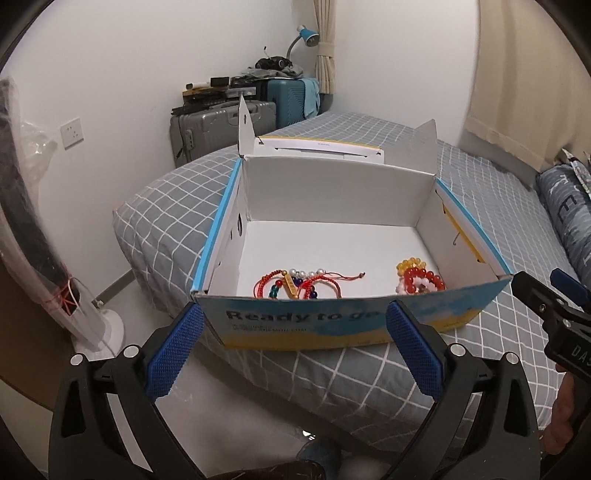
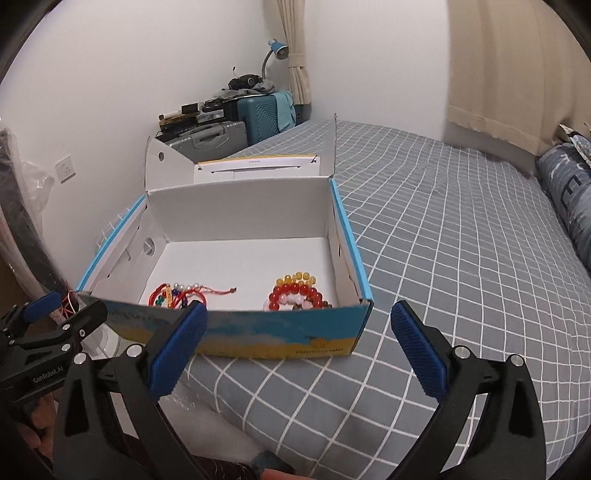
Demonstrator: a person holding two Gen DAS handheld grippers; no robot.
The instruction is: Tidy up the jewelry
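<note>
White cardboard lines the open box (image 1: 332, 192), and its near wall hides the lower part of the jewelry in both views. The red cord bracelets (image 1: 295, 286) lie on the box floor at the near left; the beaded bracelets (image 1: 419, 278), yellow, red and pale, lie at the near right, against the near wall. How many pieces are in each heap is hard to make out, because they are tangled. The printed words on the box front are cut by the left gripper (image 1: 293, 345), and the small print is blurred.

The box stands on a bed (image 2: 461, 258) with a grey checked cover, near the bed's left edge. Behind it, by the white wall, are suitcases (image 1: 221, 125) with small things piled on top, a blue lamp (image 1: 306, 35) and a tied curtain (image 1: 327, 55). A wrapped fan (image 1: 48, 236) stands on the floor at the left.

Both tongs are spread wide with nothing between the pads. The left one hangs in front of the box. The right gripper (image 2: 299, 349) hangs before the box's near right corner. To the right of the box the bed is free up to the pillow (image 2: 569, 192).
</note>
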